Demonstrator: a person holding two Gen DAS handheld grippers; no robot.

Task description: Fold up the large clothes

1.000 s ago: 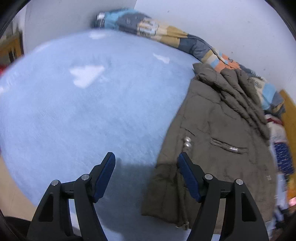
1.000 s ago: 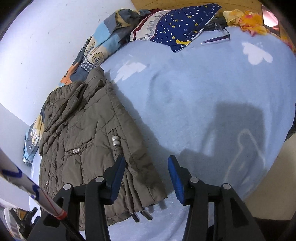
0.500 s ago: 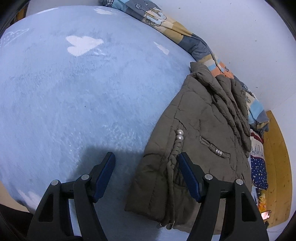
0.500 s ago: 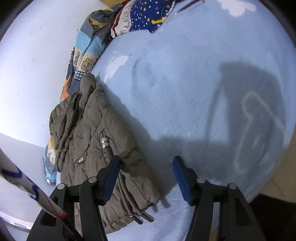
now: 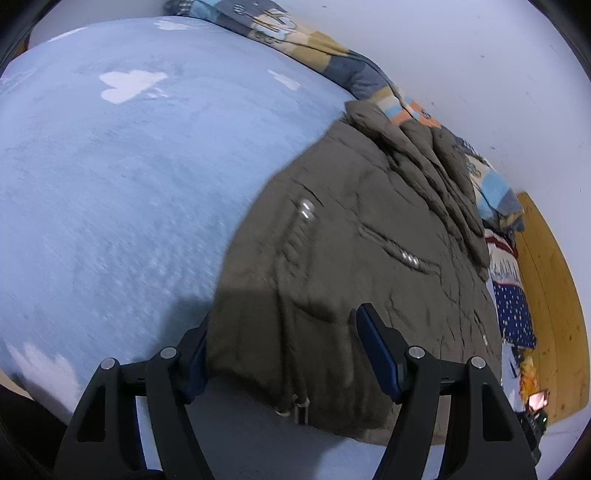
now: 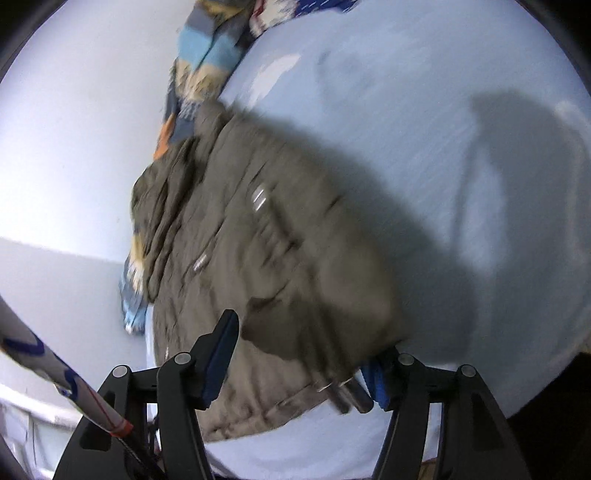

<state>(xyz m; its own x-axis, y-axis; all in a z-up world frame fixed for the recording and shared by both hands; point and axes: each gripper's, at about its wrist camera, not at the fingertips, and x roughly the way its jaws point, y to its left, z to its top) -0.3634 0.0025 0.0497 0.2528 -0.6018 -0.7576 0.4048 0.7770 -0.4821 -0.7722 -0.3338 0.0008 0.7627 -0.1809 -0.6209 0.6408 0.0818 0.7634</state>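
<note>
Both grippers straddled the near hem of the brown padded coat (image 5: 354,236) lying on the pale blue bed cover (image 5: 110,177); the left gripper (image 5: 284,350) stood released, the right gripper (image 6: 299,354) was opening, gripping nothing

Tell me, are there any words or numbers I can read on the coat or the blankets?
None can be read.
The brown coat shows only shiny beads, no label.
The patchwork quilt has cartoon pictures, too blurred for any letters.
The blue blanket has white shapes only.
</note>
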